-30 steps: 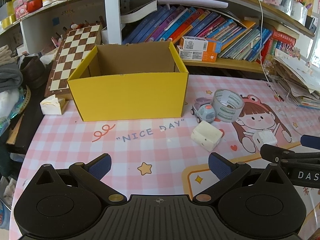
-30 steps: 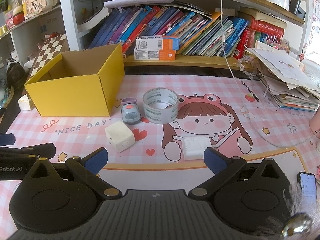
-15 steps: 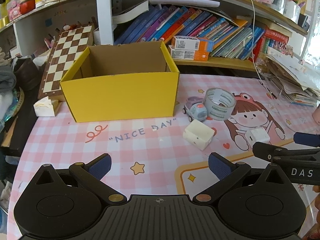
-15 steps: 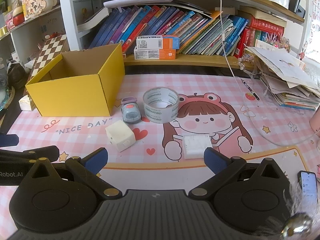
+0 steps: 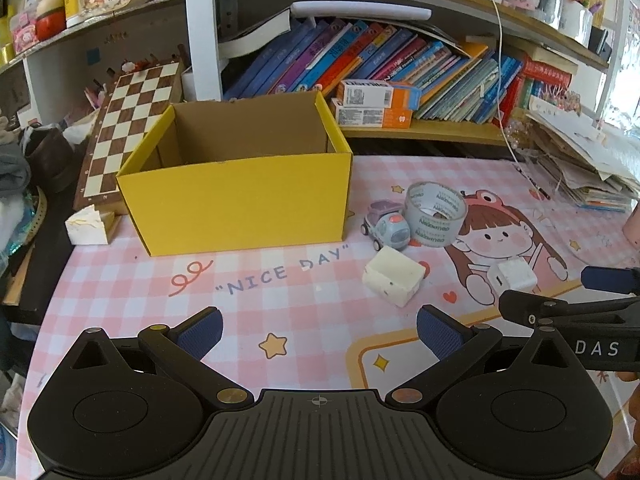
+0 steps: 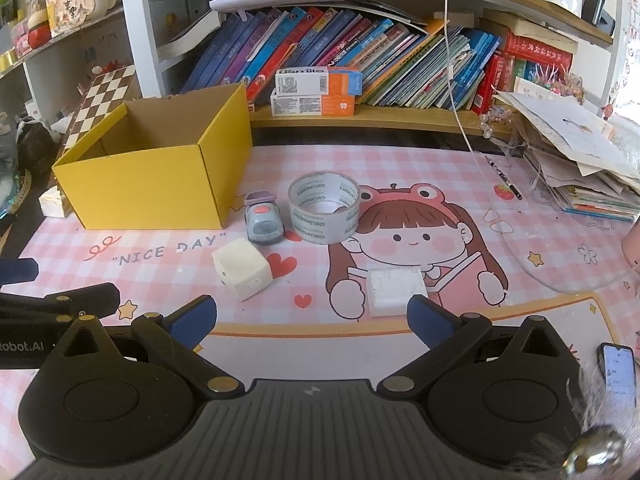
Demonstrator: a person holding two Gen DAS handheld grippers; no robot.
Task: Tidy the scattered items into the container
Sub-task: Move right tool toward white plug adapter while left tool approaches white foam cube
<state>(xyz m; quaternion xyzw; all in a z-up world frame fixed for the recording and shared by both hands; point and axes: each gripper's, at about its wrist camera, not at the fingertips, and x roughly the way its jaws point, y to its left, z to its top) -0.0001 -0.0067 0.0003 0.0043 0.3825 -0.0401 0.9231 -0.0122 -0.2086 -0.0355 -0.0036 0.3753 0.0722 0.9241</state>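
Left gripper [image 5: 318, 330]: jaws apart, nothing held, low over the mat [image 5: 280, 304]. Right gripper [image 6: 312, 318]: jaws apart, nothing held, just short of the white block [image 6: 396, 292].

Progress, judged: not begun. What shows of the box [image 5: 236, 204] interior is bare; its floor is hidden.

Outstanding on the mat, right of the box:
- cube [image 6: 242, 268], one
- toy car [image 6: 263, 218], one
- tape roll [image 6: 324, 208], one
- white block, one

Total four.

chessboard [image 5: 128, 128], shelved books [image 6: 360, 60], paper stack [image 6: 580, 160], phone [image 6: 618, 372]
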